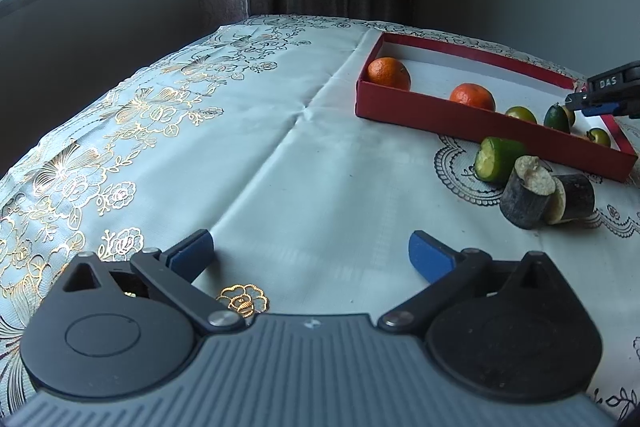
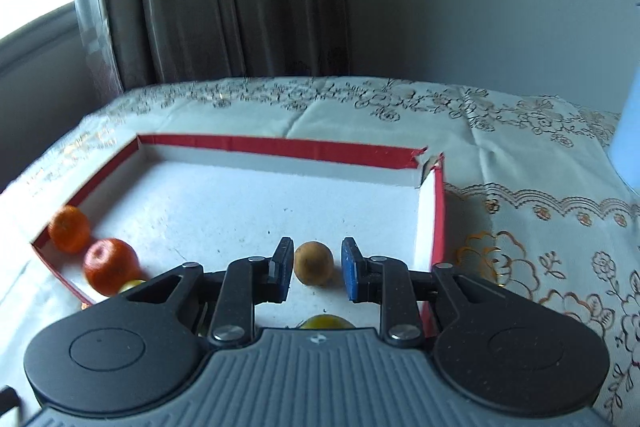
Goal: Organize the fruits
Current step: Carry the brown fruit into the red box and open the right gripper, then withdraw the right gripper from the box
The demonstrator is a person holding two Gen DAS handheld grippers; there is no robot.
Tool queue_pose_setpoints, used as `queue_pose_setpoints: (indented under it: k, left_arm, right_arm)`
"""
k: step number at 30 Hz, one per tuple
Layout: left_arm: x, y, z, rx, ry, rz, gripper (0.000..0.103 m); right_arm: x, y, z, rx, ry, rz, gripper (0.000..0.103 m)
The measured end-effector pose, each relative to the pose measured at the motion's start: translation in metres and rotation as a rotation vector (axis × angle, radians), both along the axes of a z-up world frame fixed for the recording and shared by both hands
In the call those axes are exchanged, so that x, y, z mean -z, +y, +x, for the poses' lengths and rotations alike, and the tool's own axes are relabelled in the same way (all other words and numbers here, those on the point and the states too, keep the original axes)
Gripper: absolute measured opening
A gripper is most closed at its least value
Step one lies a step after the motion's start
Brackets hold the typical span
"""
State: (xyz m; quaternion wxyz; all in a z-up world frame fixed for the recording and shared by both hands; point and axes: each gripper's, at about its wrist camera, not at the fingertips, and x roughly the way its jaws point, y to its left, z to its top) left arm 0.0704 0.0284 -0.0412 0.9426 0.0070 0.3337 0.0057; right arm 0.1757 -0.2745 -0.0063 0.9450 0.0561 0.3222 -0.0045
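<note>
With right claw [image 2: 314, 269] apart straddling the brown fruit [image 2: 313, 263] in the red box [image 2: 438, 211], closing grips it; left claw [image 1: 310, 255] apart, idle.

We take the red box [image 2: 438, 211] as our landmark. Inside it, most of the white floor lies bare toward the far wall; two oranges [image 2: 110, 265] crowd its left near corner, and a small brown fruit [image 2: 313, 263] sits between the parted fingers of our right tool [image 2: 314, 269]. On the bench [image 1: 280, 155] left of the box, the cloth is bare ahead of our left tool [image 1: 310, 255], its fingers spread wide. Just before the box's near wall, a green cut piece [image 1: 498, 159] and two dark cut pieces [image 1: 532, 197] block the way.
</note>
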Motion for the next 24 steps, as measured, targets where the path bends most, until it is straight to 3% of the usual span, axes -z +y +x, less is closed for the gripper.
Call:
queue_pose_setpoints:
  k: [2,4,6,14,17,20,22,24]
  left_arm:
    - [0.000,0.000,0.000,-0.001,0.001,0.000,0.103]
    - [0.000,0.000,0.000,-0.001,0.003,0.003,0.103]
    - [0.000,0.000,0.001,-0.001,0.003,0.002,0.103]
    - [-0.001,0.002,0.000,-0.001,-0.002,0.000,0.103]
    - [-0.005,0.000,-0.008,0.043,-0.049,-0.016,0.103]
    - [-0.013,-0.011,-0.020,0.101,-0.088,-0.042,0.103]
    - [-0.020,-0.026,-0.026,0.162,-0.104,-0.066,0.094]
    - [-0.025,-0.046,-0.029,0.217,-0.121,-0.022,0.085]
  right_arm:
    - [-0.010,-0.004,-0.018,-0.005,-0.033,0.018,0.033]
    - [-0.016,-0.005,-0.038,-0.017,-0.063,0.013,0.054]
    - [-0.020,-0.005,-0.062,-0.027,-0.097,0.008,0.064]
    - [-0.001,-0.009,-0.143,-0.092,-0.085,0.030,0.064]
    - [0.011,-0.015,-0.161,-0.102,-0.062,0.002,0.064]
    - [0.022,-0.024,-0.171,-0.102,-0.041,-0.012,0.071]
    - [0.030,-0.033,-0.173,-0.086,-0.026,0.001,0.072]
    - [0.031,-0.043,-0.174,-0.076,-0.025,0.070,0.072]
